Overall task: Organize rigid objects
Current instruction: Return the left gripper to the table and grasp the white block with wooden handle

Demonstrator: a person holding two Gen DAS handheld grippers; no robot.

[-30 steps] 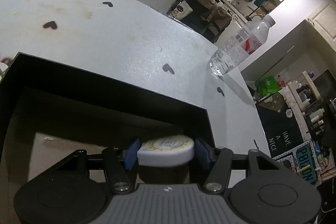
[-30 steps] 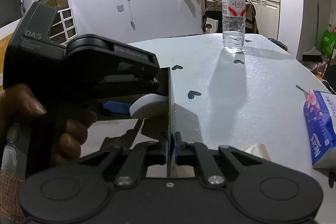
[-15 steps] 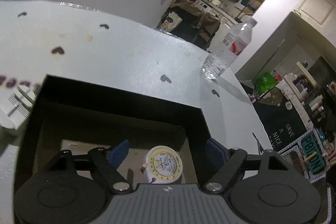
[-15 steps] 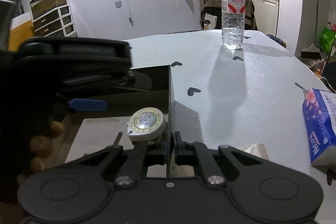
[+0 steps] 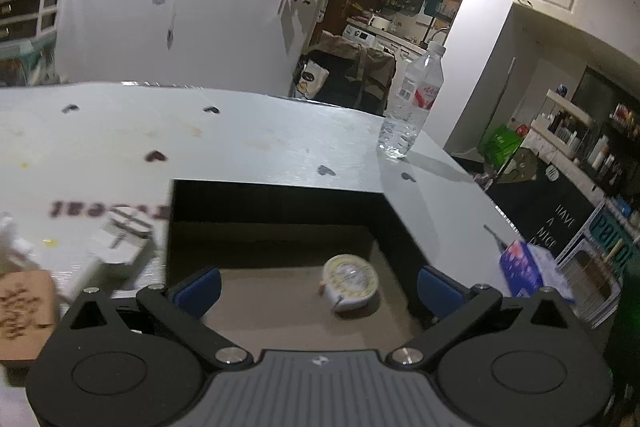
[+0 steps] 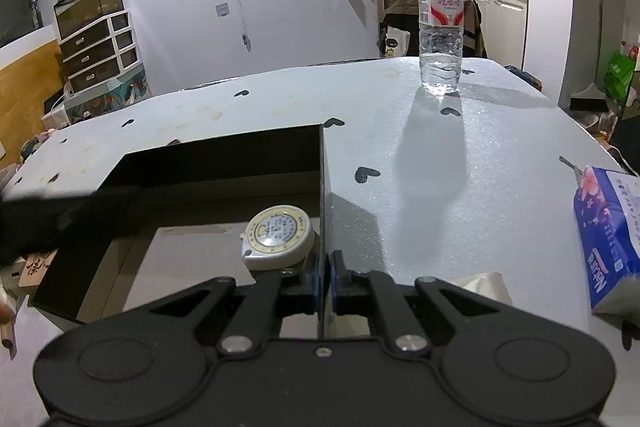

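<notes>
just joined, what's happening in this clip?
A person is sorting items into a black open-top box. The right hand-held gripper is shut on the box's thin side wall, steadying it. The left hand-held gripper is open above the box, holding nothing. A round white tape measure with a yellow face lies flat on the box floor, near that wall.

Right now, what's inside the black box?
A round white tape measure lies on the black box floor near its right wall. The near-left corner is hidden behind the left hand-held gripper, so that part can't be checked.
</notes>
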